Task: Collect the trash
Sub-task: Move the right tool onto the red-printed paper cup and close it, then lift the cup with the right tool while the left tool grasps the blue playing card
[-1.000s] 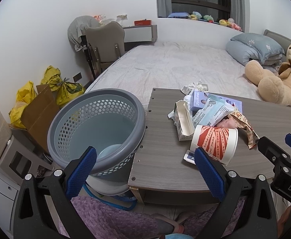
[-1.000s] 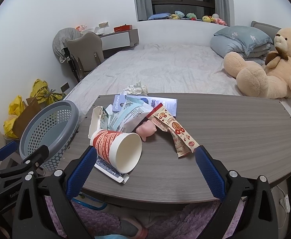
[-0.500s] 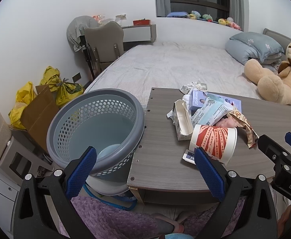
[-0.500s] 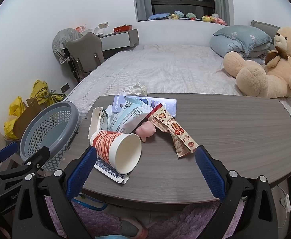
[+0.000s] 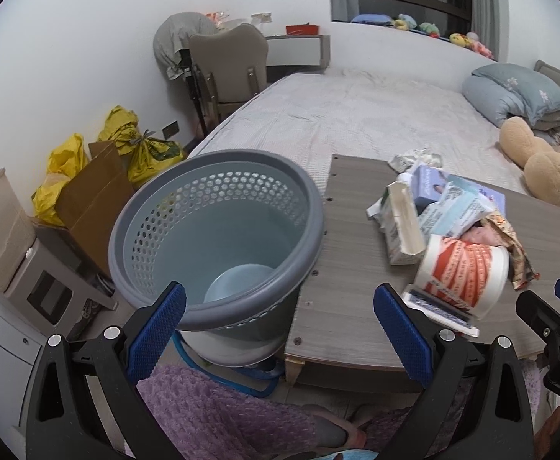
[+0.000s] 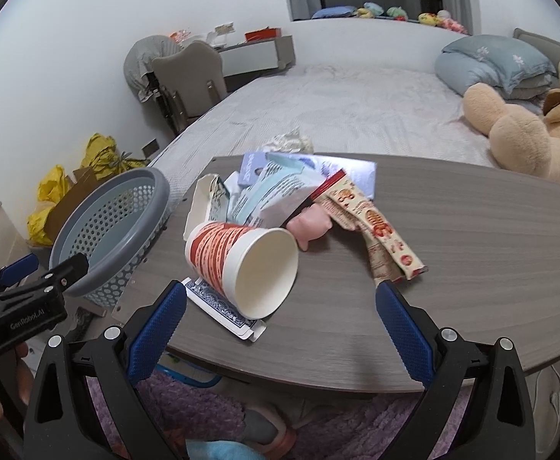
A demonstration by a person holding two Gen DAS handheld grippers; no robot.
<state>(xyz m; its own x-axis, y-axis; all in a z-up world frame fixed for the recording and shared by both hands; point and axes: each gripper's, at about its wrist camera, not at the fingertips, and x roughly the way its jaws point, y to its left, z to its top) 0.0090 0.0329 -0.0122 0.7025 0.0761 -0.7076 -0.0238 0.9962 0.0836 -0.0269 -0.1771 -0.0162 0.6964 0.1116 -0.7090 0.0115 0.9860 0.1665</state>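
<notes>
A pile of trash lies on the grey wooden table (image 6: 471,237): a red-and-white paper cup (image 6: 241,264) on its side, a card packet (image 6: 222,306) under it, a white carton (image 6: 199,207), pale blue wrappers (image 6: 280,188), a snack wrapper (image 6: 379,230), a pink lump (image 6: 310,226) and a crumpled tissue (image 6: 289,142). The grey perforated bin (image 5: 218,237) stands at the table's left end. My left gripper (image 5: 280,329) is open above the bin's near rim. My right gripper (image 6: 280,329) is open just short of the cup (image 5: 460,272).
A bed (image 6: 337,107) lies behind the table, with pillows (image 6: 498,61) and a teddy bear (image 6: 529,122). Yellow bags (image 5: 126,145), a cardboard box (image 5: 92,199) and a chair (image 5: 226,65) stand along the left wall. A purple rug (image 5: 218,414) covers the floor below.
Both grippers have moved slightly forward; the bin and the cup look closer. The left view has turned a little left. Both stay open.
</notes>
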